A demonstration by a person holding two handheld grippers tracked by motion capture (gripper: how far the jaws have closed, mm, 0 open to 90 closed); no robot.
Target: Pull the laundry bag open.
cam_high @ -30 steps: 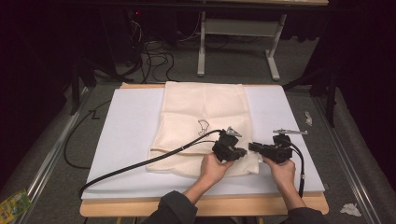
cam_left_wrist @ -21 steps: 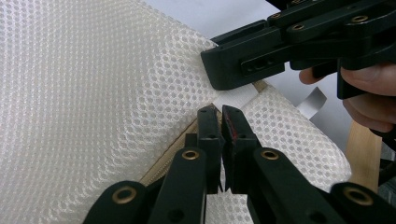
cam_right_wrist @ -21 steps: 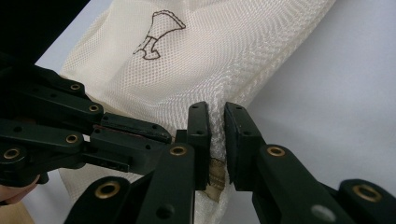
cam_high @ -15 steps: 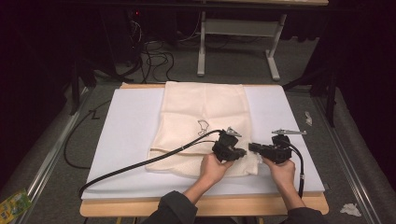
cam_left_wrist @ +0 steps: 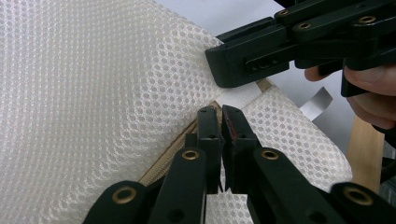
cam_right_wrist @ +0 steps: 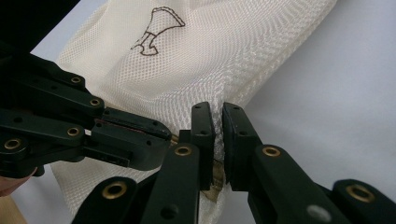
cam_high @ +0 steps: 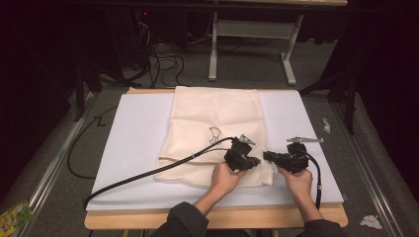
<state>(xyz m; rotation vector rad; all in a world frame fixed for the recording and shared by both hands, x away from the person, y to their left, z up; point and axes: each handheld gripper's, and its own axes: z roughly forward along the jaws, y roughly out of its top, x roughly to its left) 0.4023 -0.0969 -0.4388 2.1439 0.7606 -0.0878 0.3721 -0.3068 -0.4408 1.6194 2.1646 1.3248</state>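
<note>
No readable writing marks the cream mesh bag (cam_high: 215,128) lying mid-bench, just a small outline emblem (cam_right_wrist: 156,30) clearest in the right gripper view, while both the left claw (cam_left_wrist: 221,122) and right claw (cam_right_wrist: 218,120), its jaws just closing, pinch the bag's near corner by the zipper.

Both grippers, the left gripper (cam_high: 245,159) and the right gripper (cam_high: 282,159), are black, built of flat linked bars pinned with brass-coloured rivets (cam_left_wrist: 190,154). The jaw pads are blocky and black. A grey three-cornered plate (cam_high: 305,140) tops each. Thick black cables (cam_high: 148,173) trail away. The person wears dark grey sleeves (cam_high: 180,222).
</note>
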